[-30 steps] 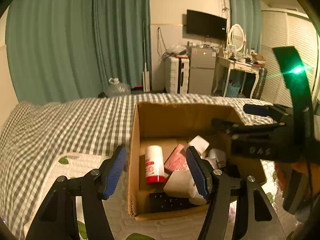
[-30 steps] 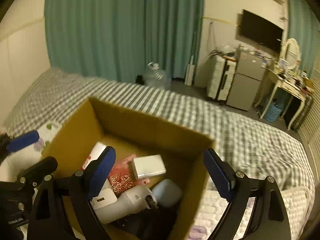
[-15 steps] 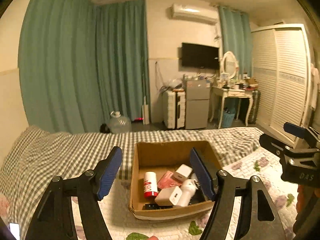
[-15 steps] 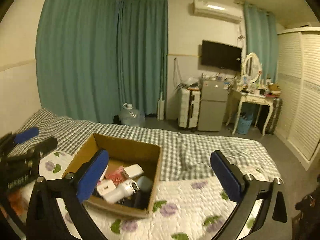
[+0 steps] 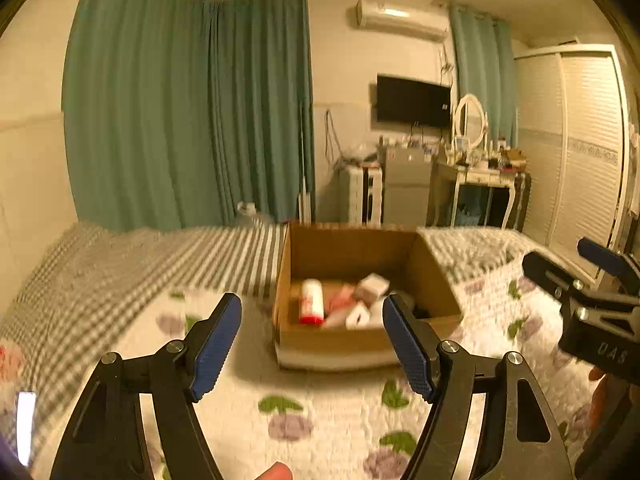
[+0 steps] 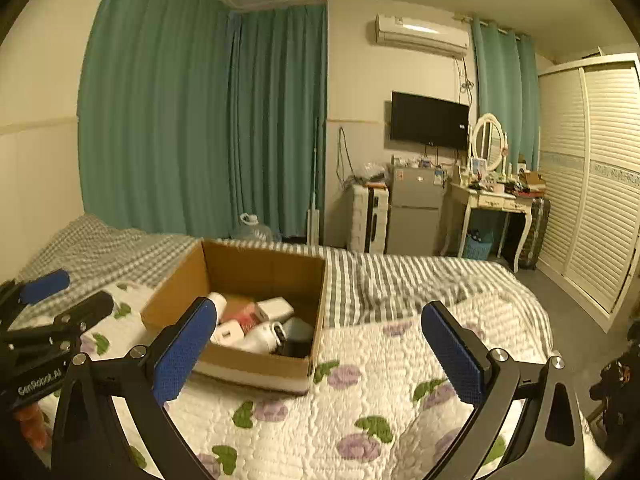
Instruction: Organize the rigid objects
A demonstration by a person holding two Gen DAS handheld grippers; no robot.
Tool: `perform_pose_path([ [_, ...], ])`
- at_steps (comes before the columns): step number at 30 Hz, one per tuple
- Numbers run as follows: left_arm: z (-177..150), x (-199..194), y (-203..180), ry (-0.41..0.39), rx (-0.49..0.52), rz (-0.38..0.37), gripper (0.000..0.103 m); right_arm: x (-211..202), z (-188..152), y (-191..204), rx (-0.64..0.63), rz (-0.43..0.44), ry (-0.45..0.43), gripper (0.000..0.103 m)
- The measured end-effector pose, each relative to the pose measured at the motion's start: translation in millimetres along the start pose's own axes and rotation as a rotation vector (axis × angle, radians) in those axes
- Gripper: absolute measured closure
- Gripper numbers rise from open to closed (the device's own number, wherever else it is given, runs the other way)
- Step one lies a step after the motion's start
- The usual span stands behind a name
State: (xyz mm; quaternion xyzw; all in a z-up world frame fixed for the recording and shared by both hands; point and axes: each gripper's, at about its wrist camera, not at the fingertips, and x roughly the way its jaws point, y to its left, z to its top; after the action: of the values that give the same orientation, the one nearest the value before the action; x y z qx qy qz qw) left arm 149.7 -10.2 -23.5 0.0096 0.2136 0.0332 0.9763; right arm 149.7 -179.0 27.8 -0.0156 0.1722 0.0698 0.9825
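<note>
An open cardboard box (image 5: 434, 280) sits on the bed and shows in the right wrist view (image 6: 176, 292) too. It holds several items: a white bottle with a red cap (image 5: 312, 302), a white bottle (image 6: 260, 338), a white charger (image 6: 226, 332), a white case (image 6: 274, 308) and a pink packet (image 6: 246, 314). My left gripper (image 5: 312, 340) is open and empty, held back from the box's near side. My right gripper (image 6: 316, 348) is open and empty, to the right of the box.
The bed has a floral quilt (image 6: 360, 400) in front and a checked blanket (image 6: 400, 280) behind. Green curtains (image 6: 200, 120), a small fridge (image 6: 414, 208), a dressing table (image 6: 496, 200) and a wardrobe (image 6: 592, 180) stand beyond the bed.
Both grippers have pulled up and back from just over the box, so it now looks small and farther off. Both stay open and empty.
</note>
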Motion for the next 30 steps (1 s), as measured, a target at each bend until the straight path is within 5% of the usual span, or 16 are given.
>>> perform_pose_path([
  [30,-9,0,4,-0.005,-0.020,-0.019,0.027,17,-14,3,0.005,-0.009,0.054,0.000],
])
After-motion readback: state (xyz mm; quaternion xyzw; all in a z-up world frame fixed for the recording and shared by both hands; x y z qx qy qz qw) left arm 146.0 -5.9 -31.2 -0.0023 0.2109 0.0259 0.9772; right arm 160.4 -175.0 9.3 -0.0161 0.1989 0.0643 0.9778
